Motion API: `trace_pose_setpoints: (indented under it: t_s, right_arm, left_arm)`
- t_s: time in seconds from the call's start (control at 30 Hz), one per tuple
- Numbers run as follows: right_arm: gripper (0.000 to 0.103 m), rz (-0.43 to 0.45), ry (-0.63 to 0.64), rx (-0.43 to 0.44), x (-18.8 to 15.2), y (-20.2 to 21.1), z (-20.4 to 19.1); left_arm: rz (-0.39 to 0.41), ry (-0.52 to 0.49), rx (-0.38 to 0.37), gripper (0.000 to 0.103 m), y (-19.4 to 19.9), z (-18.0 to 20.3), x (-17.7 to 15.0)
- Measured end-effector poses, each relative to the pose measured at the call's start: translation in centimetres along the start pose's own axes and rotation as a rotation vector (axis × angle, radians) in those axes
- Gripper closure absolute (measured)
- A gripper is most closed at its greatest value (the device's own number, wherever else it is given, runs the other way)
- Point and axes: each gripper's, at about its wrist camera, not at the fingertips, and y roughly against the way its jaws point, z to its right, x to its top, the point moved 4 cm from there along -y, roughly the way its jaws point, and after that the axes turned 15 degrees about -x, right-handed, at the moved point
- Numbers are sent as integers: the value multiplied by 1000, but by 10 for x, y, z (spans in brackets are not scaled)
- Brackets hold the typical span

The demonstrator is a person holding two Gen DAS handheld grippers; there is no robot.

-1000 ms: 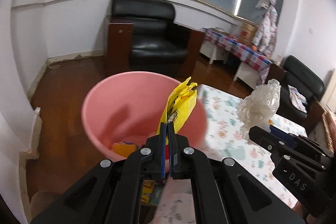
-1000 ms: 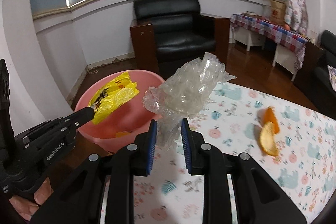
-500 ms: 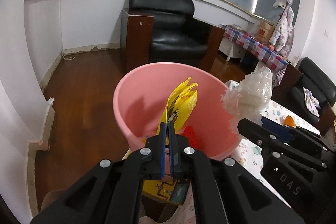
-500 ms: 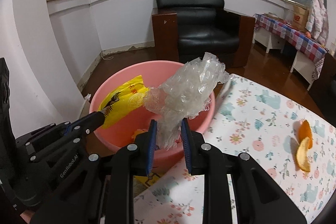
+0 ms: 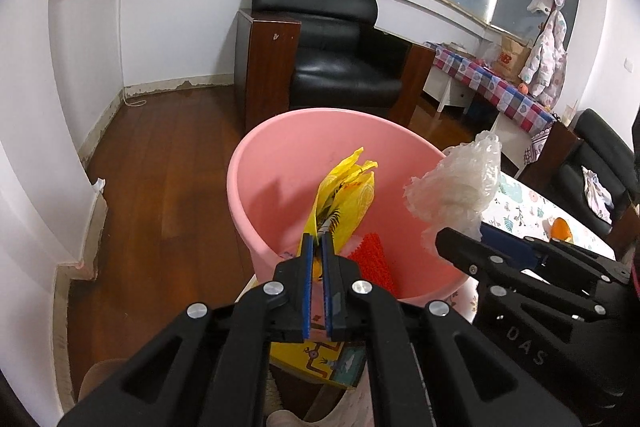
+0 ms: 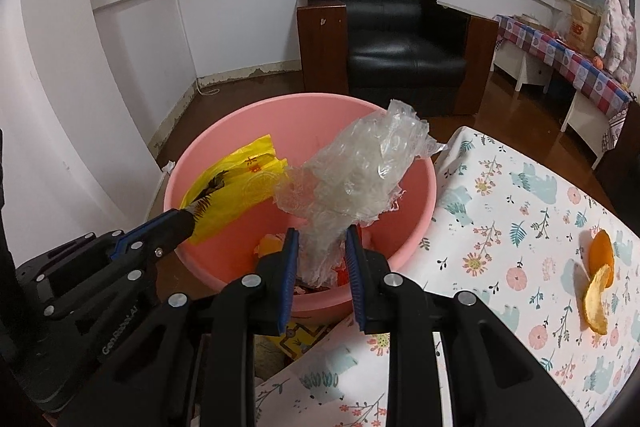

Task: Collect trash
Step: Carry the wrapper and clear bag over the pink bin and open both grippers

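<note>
Two hand-held grippers hang over a pink tub [image 6: 430, 183], each carrying a piece of trash ready to drop. The left gripper [image 5: 316, 247] has a yellow wrapper [image 5: 346, 199] between its fingers; the jaws have just been easing apart, with the wrapper between them and a thin gap now showing at the blue pads [image 5: 307, 283], so the release appears to be under way. The right gripper [image 6: 320, 239] pinches a crumpled clear bag [image 6: 360, 167] by its lower end, the bulk of it standing above the tub's mouth. Red and orange scraps already lie at the tub's bottom. Orange peels [image 6: 598, 275] remain near the right edge of the table [image 6: 500, 227], well apart from the tub. The next move looks simple: spread both pairs of fingers fully over the tub, let both pieces fall inside the rim, then go back for the peels.
</note>
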Motion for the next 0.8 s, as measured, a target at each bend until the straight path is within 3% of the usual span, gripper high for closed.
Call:
trace_pose_setpoints:
  t_s: [0.1, 0.17, 0.23, 0.47, 0.8]
  right_arm:
    - [77, -9, 2, 7, -1, -1, -2]
    - [76, -14, -2, 20, -1, -2, -2]
    - [75, -18, -6, 39, 0, -2, -1]
    - [66, -18, -46, 79, -1, 1, 3]
    - [66, 3, -95, 61, -6, 15, 19]
  left_arm:
    - [0, 7, -1, 91, 0, -1, 0]
    - [3, 24, -4, 76, 1, -2, 0]
    - [10, 31, 4, 72, 2, -3, 0]
    - [19, 46, -1, 65, 7, -5, -2]
    - [33, 38, -10, 65, 15, 1, -1]
